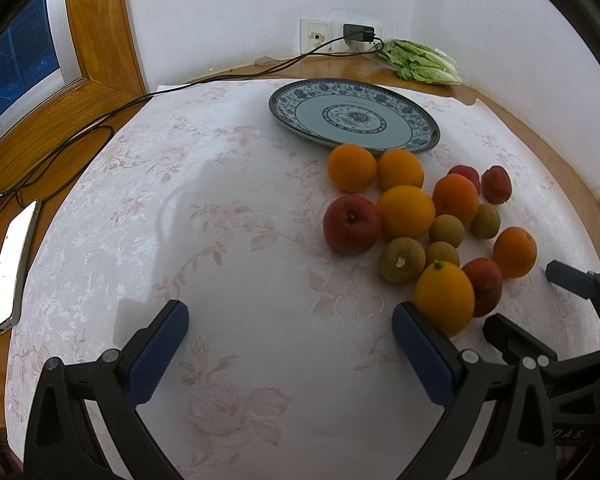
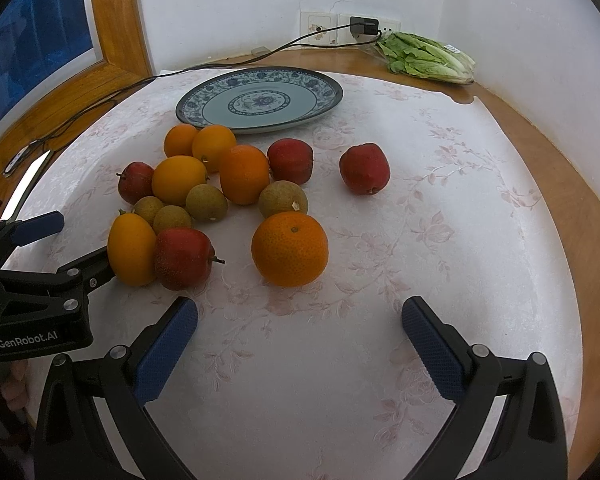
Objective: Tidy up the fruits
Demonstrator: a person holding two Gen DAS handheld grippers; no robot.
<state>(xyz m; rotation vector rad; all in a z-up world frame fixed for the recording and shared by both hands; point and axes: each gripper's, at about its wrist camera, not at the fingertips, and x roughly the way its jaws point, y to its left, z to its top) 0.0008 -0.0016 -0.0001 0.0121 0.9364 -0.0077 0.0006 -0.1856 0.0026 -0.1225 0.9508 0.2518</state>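
A heap of oranges [image 1: 405,211], red apples [image 1: 352,224] and small brown-green fruits [image 1: 402,260] lies on the flowered white cloth, in front of an empty blue-and-white plate [image 1: 420,120]. My left gripper [image 1: 292,332] is open and holds nothing; its right finger stands close beside a yellow-orange fruit [image 1: 444,298]. My right gripper [image 2: 300,320] is also open and empty, just short of a large orange [image 2: 290,250]. One red apple [image 2: 364,168] lies apart to the right. The plate [image 2: 324,84] lies behind the heap. Each gripper shows in the other's view: right gripper [image 1: 536,304], left gripper [image 2: 68,246].
A phone [image 1: 8,264] lies at the table's left edge, with a black cable [image 1: 100,120] running to a charger [image 1: 358,32] in the wall socket. Lettuce [image 1: 420,62] lies in the back corner. A wooden window frame [image 1: 96,28] stands on the left. A wooden table rim [image 2: 560,168] curves along the right.
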